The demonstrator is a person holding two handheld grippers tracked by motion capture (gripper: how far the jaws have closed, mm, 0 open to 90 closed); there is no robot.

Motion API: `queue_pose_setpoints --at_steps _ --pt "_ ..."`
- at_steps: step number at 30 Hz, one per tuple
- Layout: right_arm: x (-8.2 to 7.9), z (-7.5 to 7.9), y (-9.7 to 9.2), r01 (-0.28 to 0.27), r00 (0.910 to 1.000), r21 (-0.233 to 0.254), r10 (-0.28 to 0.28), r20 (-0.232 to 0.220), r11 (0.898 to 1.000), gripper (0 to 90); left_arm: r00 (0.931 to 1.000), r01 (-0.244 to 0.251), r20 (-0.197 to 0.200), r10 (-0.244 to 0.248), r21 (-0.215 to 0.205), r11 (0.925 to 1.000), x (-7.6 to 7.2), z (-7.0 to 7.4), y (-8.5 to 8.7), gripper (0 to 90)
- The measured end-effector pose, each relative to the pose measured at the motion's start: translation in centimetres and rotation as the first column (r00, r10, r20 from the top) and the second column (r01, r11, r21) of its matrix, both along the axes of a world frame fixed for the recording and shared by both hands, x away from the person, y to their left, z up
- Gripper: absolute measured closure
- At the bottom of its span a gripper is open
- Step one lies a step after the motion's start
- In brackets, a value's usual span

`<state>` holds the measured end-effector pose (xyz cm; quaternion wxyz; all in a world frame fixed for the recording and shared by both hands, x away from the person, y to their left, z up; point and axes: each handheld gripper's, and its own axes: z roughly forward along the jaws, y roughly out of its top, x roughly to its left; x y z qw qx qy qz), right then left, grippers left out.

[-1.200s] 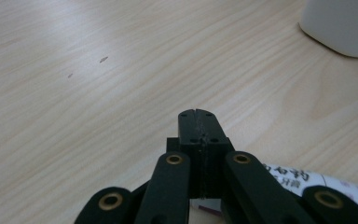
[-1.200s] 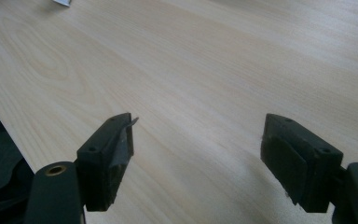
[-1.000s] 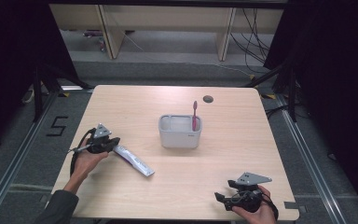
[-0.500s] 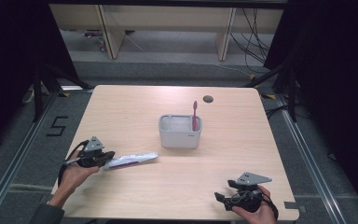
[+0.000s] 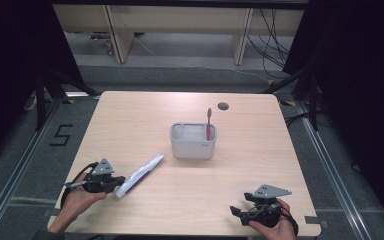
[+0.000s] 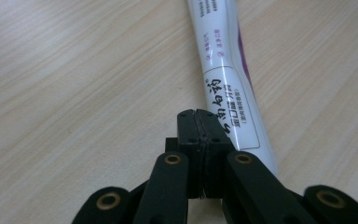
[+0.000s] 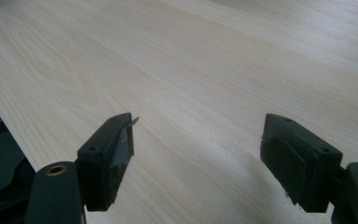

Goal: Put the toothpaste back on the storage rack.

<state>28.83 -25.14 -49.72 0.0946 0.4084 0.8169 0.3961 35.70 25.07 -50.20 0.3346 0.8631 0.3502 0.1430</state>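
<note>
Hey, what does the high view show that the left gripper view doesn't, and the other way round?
High view alone: the grey container with the red toothbrush standing in it, and the right gripper, jaws apart, near the table's front edge. Left gripper view alone: the printed label on the toothpaste tube, and the left gripper with jaws pressed together, the tube lying beside them. Shared: the tube, the left gripper and the wooden table.

Toothpaste tube [image 5: 139, 174]: white with purple side stripe and printed label, lay flat on tabletop [image 5: 260, 150], angled from near-left toward grey-white bin [image 5: 193, 141]. Bin: rectangular, upright at tabletop centre, apart from tube. Toothbrush [image 5: 209, 123]: magenta, stood upright in bin's right end.
</note>
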Motion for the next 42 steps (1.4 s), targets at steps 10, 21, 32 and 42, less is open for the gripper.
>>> queue_pose_setpoints --at_steps 10,21,32,42 --pt "0.0 0.0 -0.1 0.007 1.0000 -0.005 -0.007 0.006 1.000 26.7 0.9991 0.043 0.007 -0.043 -0.001 0.9991 -1.2 0.4 -1.5 88.4" --pt "0.0 0.1 -0.1 -0.007 1.0000 -0.002 0.007 0.001 1.000 26.8 0.9951 0.099 0.007 -0.099 -0.002 0.9951 -2.0 0.8 -3.7 87.0" --pt "0.0 0.0 0.0 0.003 1.0000 -0.003 -0.003 0.001 1.000 26.7 0.9941 -0.046 -0.101 0.041 -0.048 0.9978 0.2 2.6 -4.3 48.7" --pt "0.0 0.1 -0.1 -0.003 1.0000 -0.006 0.003 0.002 1.000 26.7 0.9860 -0.060 -0.155 0.061 0.010 0.9981 2.5 2.6 -6.9 42.9"
